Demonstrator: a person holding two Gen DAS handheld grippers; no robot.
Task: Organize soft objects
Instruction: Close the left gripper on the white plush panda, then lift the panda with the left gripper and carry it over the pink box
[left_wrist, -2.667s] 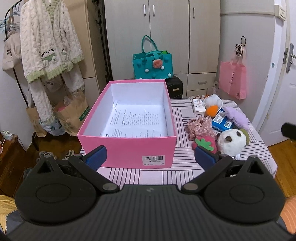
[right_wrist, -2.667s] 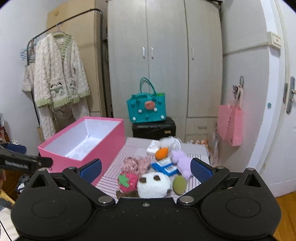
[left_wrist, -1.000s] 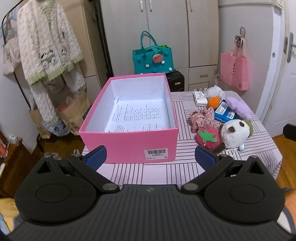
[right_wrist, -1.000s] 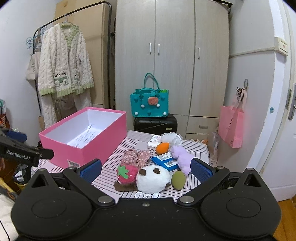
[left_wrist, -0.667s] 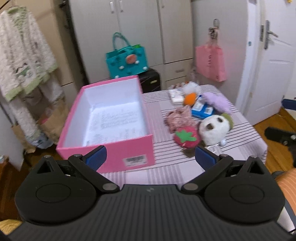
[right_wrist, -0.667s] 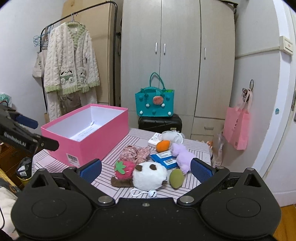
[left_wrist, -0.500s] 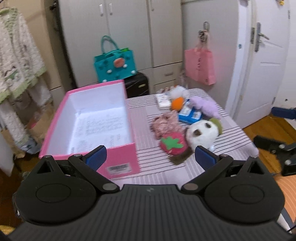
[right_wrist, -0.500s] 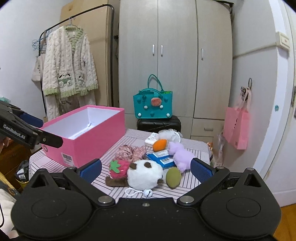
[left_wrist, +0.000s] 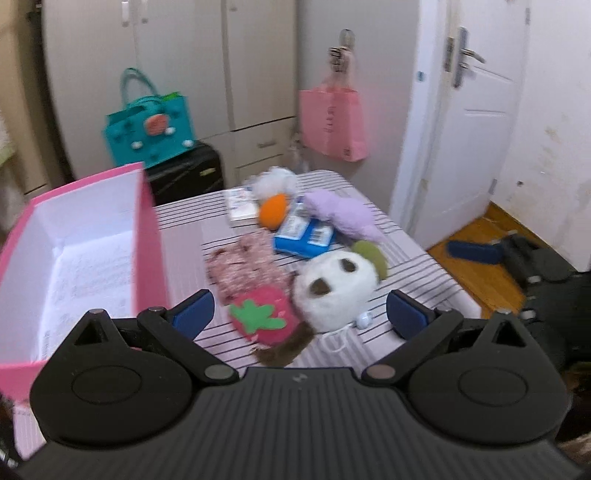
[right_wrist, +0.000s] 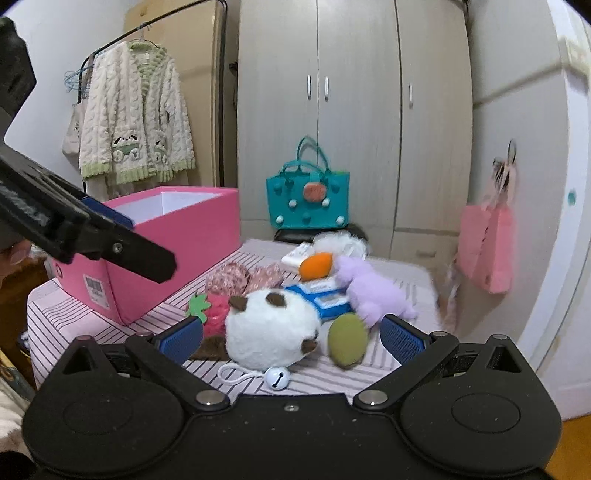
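left gripper (left_wrist: 297, 310) fingers (left_wrist: 192, 312) spread wide and released, nothing between them, hovering above the near edge of the bench (left_wrist: 417, 262) with the strawberry plush (left_wrist: 264, 319) and the white panda plush (left_wrist: 334, 284) framed in the gap. right gripper (right_wrist: 291, 338) fingers (right_wrist: 400, 338) likewise wide apart and empty, low at the bench edge, the panda plush (right_wrist: 271, 334) and its small bell (right_wrist: 277, 378) just ahead. judgement on progress: at the very start. pink box (left_wrist: 74, 251) stands open on the left of the bench and, as far as the views reach, holds only a printed sheet of paper; no soft thing is in it yet, so every piece is left to move. the pile sits right of the box, pieces touching or overlapping: strawberry plush nearest, red-pink with a green felt leaf, lying on a brown scrap; floral pink fabric piece (left_wrist: 242, 267) behind it, crumpled; panda round, fluffy, dark ears, with an olive green pad (right_wrist: 347, 343) against its right side; blue packet (left_wrist: 304, 238) flat behind; lilac plush (left_wrist: 345, 218) lying partly over the packet; orange-and-white plush (left_wrist: 275, 195) farthest back beside a small white packet (left_wrist: 242, 206). left view blurred, fine detail uncertain. all look light and squashy, likely to deform under a pinch.
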